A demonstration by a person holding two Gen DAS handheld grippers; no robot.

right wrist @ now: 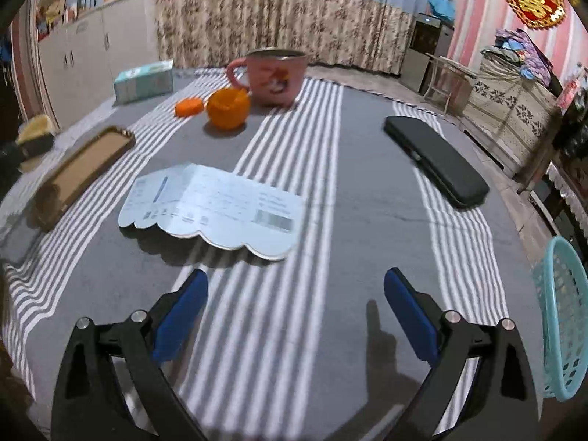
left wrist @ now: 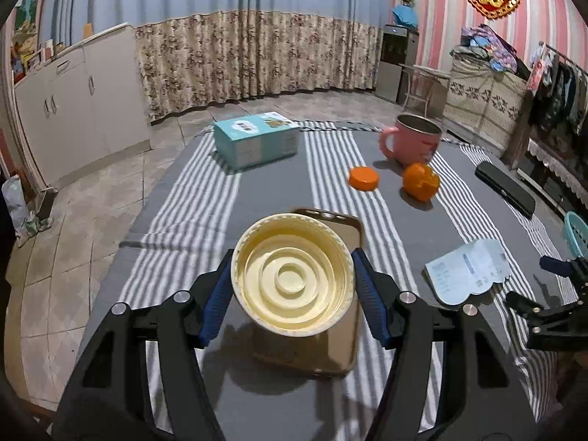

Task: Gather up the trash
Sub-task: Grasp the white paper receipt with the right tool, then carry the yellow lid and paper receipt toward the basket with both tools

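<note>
My left gripper (left wrist: 292, 286) is shut on a cream plastic lid (left wrist: 292, 275), held above a brown phone case (left wrist: 341, 334) on the striped cloth. My right gripper (right wrist: 296, 310) is open and empty, low over the cloth just short of a light-blue scalloped paper card (right wrist: 213, 207), which also shows in the left wrist view (left wrist: 466, 270). A turquoise basket (right wrist: 562, 316) stands at the right table edge. An orange cap (left wrist: 364, 177) and an orange cup-like piece (left wrist: 420, 181) lie farther back. The right gripper shows at the right of the left wrist view (left wrist: 544, 294).
A pink mug (right wrist: 275, 77) stands at the back, with a teal box (left wrist: 257, 137) to its left. A black case (right wrist: 437, 160) lies at the right. The table (right wrist: 349, 191) has a grey and white striped cloth; the floor drops off to the left.
</note>
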